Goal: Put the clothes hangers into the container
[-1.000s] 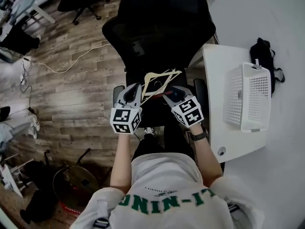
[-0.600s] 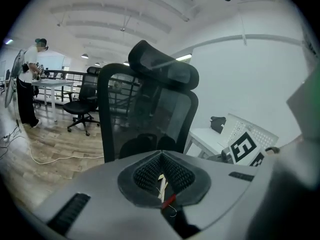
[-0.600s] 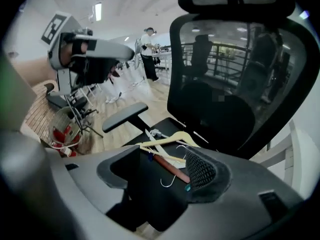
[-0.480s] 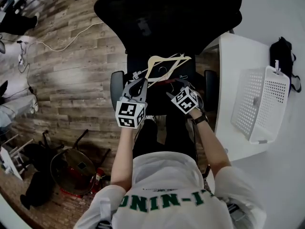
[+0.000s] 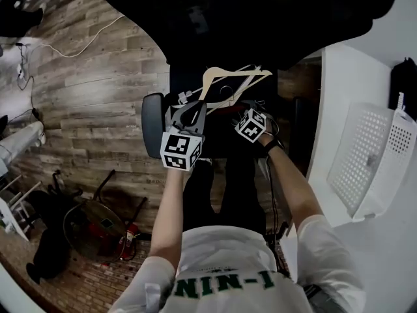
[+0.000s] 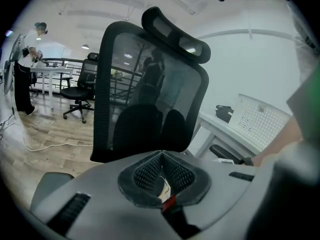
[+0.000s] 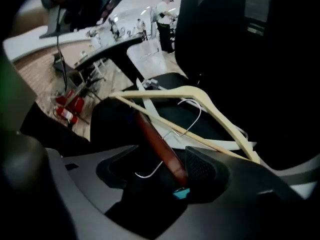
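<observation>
A light wooden hanger (image 5: 231, 78) lies with other hangers on the seat of a black office chair (image 5: 247, 18). A reddish-brown hanger (image 7: 157, 144) with a wire hook runs between my right gripper's (image 7: 165, 176) jaws, close to the right pad (image 7: 202, 170). Those jaws have just been opening and stand open. The pale hanger (image 7: 220, 115) lies beyond. In the head view the right gripper (image 5: 246, 111) points down at the pile. My left gripper (image 5: 189, 113) hovers at the pile's left; its jaw tips (image 6: 161, 154) meet and it faces the chair back. The white perforated basket (image 5: 371, 162) stands on the table at right.
The white table (image 5: 339, 83) runs along the right, with a black bag (image 5: 405, 77) behind the basket. The chair's armrest (image 5: 152, 113) flanks the left gripper. Cables and a red-based stool (image 5: 98, 227) sit on the wooden floor at left.
Both grippers have sunk towards the chair seat and now sit right at the hangers. The view has dropped with them, and the basket has slid to the picture's right edge.
</observation>
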Tool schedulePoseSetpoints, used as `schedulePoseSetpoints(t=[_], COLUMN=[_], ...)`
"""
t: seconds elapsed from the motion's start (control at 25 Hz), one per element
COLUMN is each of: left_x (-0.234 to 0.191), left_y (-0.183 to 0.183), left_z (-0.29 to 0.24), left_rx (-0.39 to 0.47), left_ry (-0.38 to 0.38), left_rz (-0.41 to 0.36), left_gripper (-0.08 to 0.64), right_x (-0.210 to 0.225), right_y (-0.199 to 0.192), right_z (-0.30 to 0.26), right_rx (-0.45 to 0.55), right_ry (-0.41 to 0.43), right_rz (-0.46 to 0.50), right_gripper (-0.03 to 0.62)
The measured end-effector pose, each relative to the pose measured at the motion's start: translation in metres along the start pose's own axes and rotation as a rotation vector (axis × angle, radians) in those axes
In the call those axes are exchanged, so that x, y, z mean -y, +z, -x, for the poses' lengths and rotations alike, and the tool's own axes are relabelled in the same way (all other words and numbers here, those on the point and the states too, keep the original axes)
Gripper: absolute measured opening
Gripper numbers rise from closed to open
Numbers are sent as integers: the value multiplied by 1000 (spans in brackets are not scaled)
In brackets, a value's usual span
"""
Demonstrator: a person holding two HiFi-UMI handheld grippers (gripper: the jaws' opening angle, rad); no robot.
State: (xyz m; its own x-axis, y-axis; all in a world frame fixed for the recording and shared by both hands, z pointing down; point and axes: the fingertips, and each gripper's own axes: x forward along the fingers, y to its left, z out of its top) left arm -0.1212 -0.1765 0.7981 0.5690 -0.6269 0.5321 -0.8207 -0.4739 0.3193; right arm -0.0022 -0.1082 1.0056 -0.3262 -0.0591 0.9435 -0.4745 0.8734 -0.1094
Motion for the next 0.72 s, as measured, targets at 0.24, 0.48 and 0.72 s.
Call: schedulePoseSetpoints(t=[0.24, 0.48, 0.72], left_x=[-14, -20, -13], left_y=[-25, -30, -24], left_z=[-22, -17, -1], left_rx=[-22, -18, -8], left_ry=[-1, -1, -5], left_rz=[18, 34, 54], left_gripper=[3, 3, 3], right_x=[13, 6, -21], right_y=[-23, -14, -19], right_z=[-51, -49, -27], right_rx=[-123, -131, -123], right_ry=[-79, -86, 15], right_rz=[244, 371, 319], right_gripper=[246, 187, 156])
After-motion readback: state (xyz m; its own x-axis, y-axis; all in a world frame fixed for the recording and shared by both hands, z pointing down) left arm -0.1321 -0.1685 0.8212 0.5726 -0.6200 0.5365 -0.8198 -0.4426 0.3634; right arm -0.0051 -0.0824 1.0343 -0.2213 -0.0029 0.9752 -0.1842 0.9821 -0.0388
